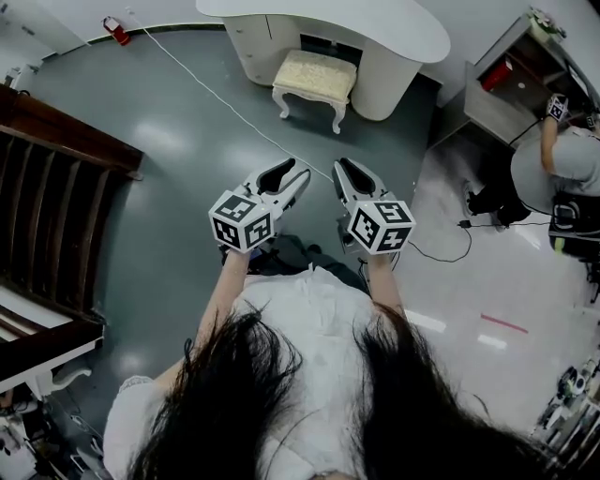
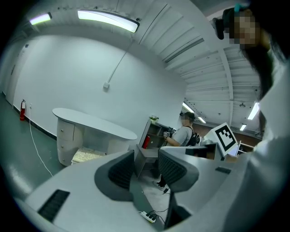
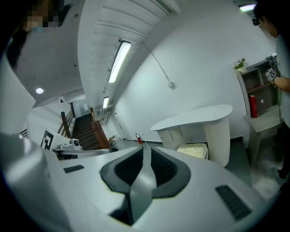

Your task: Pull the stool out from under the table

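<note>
A small stool with a cream cushion and white curly legs stands on the grey floor, at its far edge by the white wall. The stool is tucked under a white table with a rounded top. The front of its seat pokes out from under the tabletop's edge. It sits between the table's drawer side and its curved side wall.

A person with long dark hair and a white top is well apart from the stool and holds both claws out toward it. The left claw is only a little bit open. There is a narrow gap between its two grey jaws, and nothing is in the gap. The right claw is closed up tight, with its jaws pressed together and nothing in them. The two claws are side by side, near each other but apart. Neither one touches the stool.

A thin white cord lies across the floor, from the far left corner toward the claws. A red fire extinguisher sits by the wall in that corner. Dark brown wooden stairs are at the floor's left edge. At the right edge, another person in a grey shirt is at a grey shelf with a red thing in it.
</note>
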A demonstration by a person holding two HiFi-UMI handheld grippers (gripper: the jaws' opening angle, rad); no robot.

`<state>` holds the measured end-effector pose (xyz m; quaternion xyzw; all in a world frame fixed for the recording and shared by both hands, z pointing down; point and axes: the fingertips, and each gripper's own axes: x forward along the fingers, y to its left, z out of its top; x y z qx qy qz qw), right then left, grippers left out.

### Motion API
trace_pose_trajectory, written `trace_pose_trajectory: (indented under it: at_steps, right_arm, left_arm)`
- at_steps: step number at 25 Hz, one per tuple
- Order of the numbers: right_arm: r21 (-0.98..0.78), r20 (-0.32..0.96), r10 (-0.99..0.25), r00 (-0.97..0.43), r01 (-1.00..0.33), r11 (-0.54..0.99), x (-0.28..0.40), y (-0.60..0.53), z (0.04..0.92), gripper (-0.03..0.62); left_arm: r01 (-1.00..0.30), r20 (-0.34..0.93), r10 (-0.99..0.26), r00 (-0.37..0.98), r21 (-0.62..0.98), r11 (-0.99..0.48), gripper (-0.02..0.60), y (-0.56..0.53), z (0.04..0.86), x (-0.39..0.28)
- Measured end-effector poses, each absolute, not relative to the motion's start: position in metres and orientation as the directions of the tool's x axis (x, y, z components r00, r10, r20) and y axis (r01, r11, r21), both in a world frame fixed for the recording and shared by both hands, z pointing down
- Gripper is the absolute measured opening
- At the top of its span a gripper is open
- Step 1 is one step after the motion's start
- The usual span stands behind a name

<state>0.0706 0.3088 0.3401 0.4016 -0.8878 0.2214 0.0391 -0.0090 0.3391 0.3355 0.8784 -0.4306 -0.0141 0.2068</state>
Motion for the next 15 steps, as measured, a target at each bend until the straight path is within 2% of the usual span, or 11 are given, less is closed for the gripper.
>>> trace_pose_trajectory:
  at_steps: [15]
  right_arm:
    - [-0.413, 0.257, -0.708, -0.657, -0.737, 0.535, 0.072, 0.269, 0.358, 0.067]
  left_arm:
    - [-0.764, 0.196, -0.76, 0.62, 0.375, -0.526, 0.173, 0.292, 0.348, -0.029]
